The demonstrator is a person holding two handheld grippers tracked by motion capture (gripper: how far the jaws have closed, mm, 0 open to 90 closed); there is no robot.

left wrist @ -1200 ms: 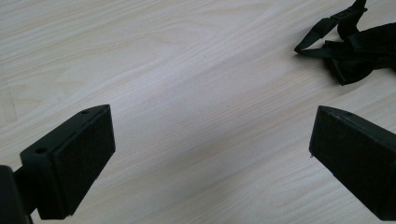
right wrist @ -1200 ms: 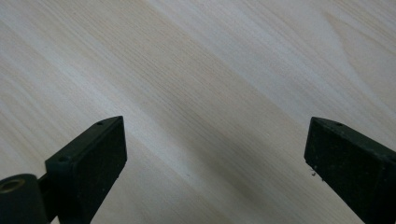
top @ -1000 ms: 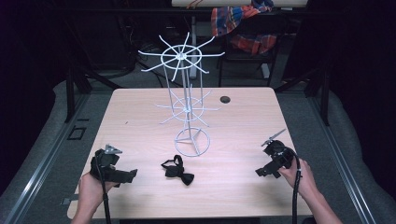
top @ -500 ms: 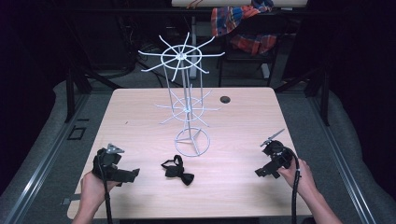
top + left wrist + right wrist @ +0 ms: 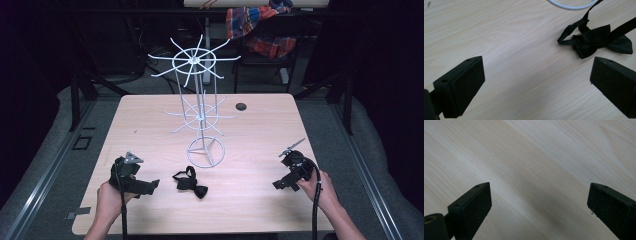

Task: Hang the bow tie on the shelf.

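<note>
A black bow tie (image 5: 190, 183) with its strap lies on the wooden table (image 5: 260, 135), in front of the white wire rack (image 5: 198, 107). My left gripper (image 5: 153, 186) rests low at the front left, open, its tips a short way left of the bow tie. In the left gripper view the bow tie (image 5: 596, 40) lies ahead and to the right of the wide-apart jaws of the left gripper (image 5: 536, 82). My right gripper (image 5: 278, 185) sits at the front right, open. The right gripper (image 5: 539, 205) has bare wood between its jaws.
The wire rack's round base (image 5: 205, 151) stands just behind the bow tie, and its spokes spread wide above the table. A small dark round object (image 5: 241, 106) lies near the far edge. A plaid cloth (image 5: 260, 25) hangs beyond the table.
My left gripper has slid a little to the right, closer to the bow tie. The right gripper has hardly moved.
</note>
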